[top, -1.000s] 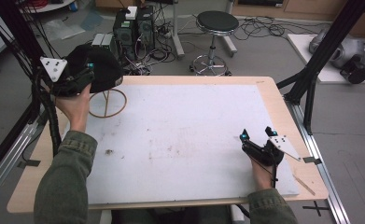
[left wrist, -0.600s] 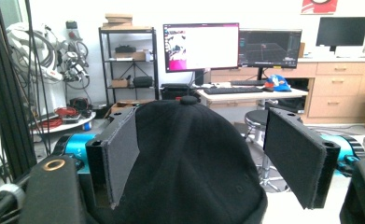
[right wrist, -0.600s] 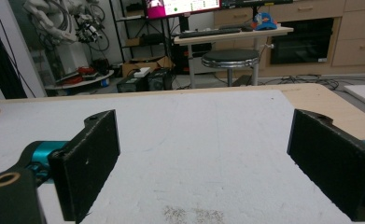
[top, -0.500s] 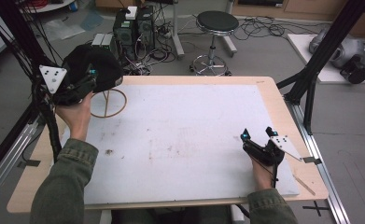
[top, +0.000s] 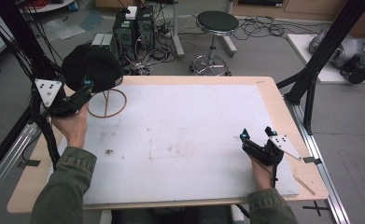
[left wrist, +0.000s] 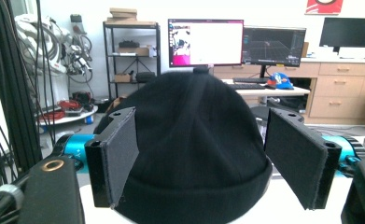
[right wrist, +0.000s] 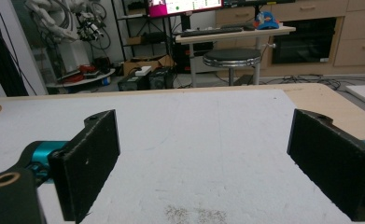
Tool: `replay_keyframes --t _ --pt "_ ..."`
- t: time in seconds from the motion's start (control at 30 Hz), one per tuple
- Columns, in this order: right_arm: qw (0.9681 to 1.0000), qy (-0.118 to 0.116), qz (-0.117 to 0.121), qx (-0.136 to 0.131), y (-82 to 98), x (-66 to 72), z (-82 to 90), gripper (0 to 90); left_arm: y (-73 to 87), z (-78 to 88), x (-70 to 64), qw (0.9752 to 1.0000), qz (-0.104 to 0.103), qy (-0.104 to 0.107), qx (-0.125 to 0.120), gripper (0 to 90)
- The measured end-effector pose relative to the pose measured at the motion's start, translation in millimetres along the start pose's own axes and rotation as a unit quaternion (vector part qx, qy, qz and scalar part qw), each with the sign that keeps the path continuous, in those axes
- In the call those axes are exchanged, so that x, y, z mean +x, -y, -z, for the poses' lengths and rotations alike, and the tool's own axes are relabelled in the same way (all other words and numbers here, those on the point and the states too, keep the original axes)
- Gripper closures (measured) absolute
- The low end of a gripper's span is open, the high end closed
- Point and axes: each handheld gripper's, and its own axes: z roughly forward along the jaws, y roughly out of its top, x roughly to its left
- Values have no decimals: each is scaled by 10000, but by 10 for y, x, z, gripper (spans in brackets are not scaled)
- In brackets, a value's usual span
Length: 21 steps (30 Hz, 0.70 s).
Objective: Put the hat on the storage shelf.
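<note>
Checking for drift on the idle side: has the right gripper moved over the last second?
No. In the high view the right gripper sits at the same spot near the table's right edge, jaws open.

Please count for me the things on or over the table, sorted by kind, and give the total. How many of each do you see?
Black hat: 1
Wooden stand with a ring base: 1
White mat: 1
Hand-held tool, left and right: 2
Total: 5
</note>
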Motion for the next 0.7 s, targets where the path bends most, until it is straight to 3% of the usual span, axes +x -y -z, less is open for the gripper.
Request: replay_keyframes --t 0.23,0.7 --pt "10000 -3 1 3 0 0 0 86 171 99 28 9999 66 22 96 257" --pt "10000 -13 8 28 5 11 -4 86 276 247 -44 9998 -37 157 150 247"
